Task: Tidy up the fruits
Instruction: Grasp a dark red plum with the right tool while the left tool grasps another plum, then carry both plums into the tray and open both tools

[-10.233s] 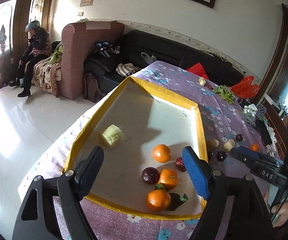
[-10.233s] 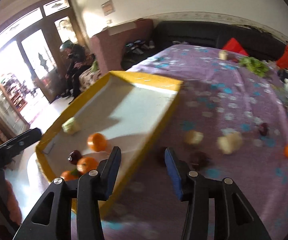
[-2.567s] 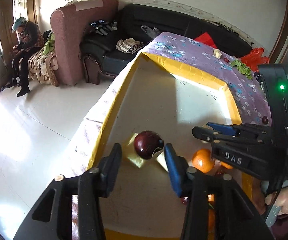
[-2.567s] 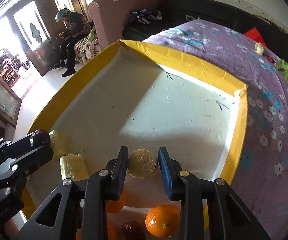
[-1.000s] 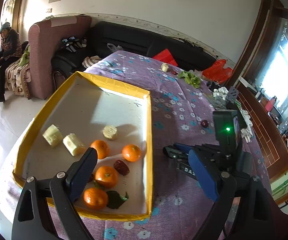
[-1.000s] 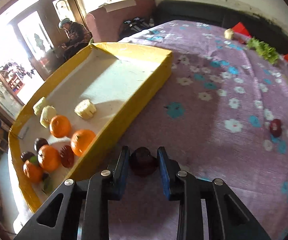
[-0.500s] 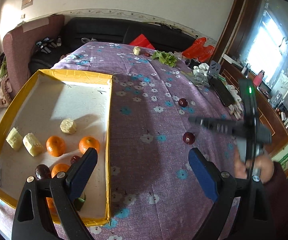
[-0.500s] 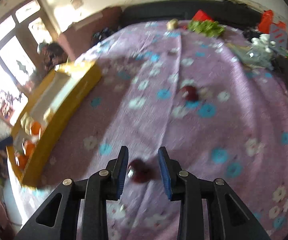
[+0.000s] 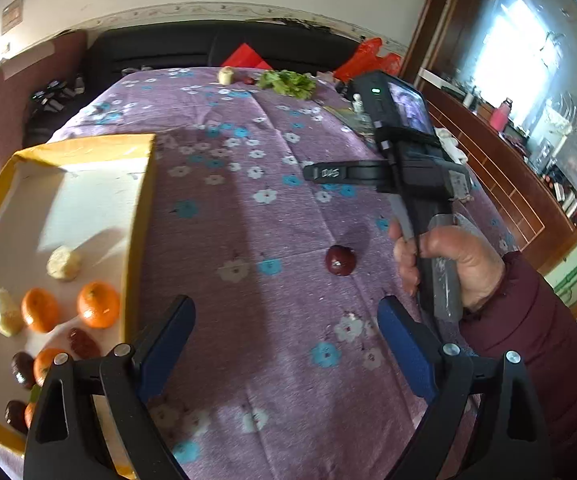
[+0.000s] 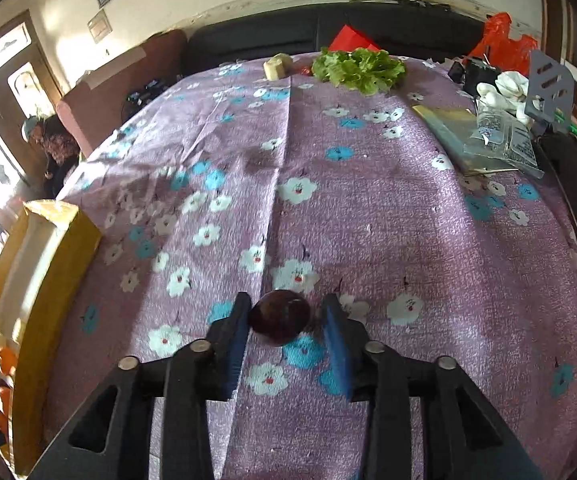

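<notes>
A yellow-rimmed tray [image 9: 141,216] at the left holds oranges [image 9: 97,305], pale peeled pieces [image 9: 63,263] and dark red fruits [image 9: 83,342]. My left gripper [image 9: 284,344] is open and empty above the purple flowered cloth. A dark red fruit [image 9: 340,261] lies on the cloth ahead of it, beside the hand holding the right gripper [image 9: 328,172]. In the right wrist view, my right gripper [image 10: 286,322] has its jaws around another dark red fruit [image 10: 279,317]; the left pad touches it, a gap shows on the right. The tray's edge [image 10: 54,280] is at the left.
At the table's far end lie lettuce [image 10: 358,66], a pale chunk [image 10: 277,66] and a small red fruit [image 9: 249,79]. Packets, white gloves [image 10: 506,84] and a dark strip [image 10: 576,204] crowd the right side. A sofa stands behind the table.
The right gripper has moved further along the cloth away from the tray, and its jaws have widened around the dark fruit. The left gripper has swung right and slightly forward.
</notes>
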A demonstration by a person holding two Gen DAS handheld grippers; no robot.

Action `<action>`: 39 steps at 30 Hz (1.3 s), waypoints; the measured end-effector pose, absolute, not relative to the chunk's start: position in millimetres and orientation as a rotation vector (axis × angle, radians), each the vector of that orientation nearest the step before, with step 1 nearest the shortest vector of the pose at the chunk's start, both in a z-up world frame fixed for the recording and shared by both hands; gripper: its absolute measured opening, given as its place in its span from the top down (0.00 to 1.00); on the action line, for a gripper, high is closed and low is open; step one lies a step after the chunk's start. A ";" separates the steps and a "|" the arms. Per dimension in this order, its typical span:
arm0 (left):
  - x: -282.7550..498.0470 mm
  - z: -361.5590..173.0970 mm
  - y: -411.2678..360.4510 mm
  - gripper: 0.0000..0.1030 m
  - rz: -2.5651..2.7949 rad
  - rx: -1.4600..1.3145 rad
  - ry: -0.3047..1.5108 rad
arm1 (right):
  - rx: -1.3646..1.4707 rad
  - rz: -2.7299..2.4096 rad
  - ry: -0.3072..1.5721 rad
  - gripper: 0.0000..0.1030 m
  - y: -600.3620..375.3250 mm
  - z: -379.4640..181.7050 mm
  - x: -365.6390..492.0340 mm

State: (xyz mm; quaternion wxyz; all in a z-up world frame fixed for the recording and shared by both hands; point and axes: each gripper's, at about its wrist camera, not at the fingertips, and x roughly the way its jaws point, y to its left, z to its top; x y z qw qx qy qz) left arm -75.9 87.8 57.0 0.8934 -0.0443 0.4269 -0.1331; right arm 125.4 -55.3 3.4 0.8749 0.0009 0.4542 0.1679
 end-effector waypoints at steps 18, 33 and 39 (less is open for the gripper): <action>-7.7 2.1 9.3 0.73 -0.344 0.126 0.953 | 0.069 0.347 0.894 0.70 -117.4 27.4 66.4; -62.4 75.2 119.8 0.73 -0.146 -0.068 0.810 | 0.061 0.464 0.843 0.69 -79.5 63.1 24.8; -69.8 96.8 219.4 0.73 0.086 -0.101 0.781 | 0.013 0.624 0.833 0.69 3.6 80.7 10.0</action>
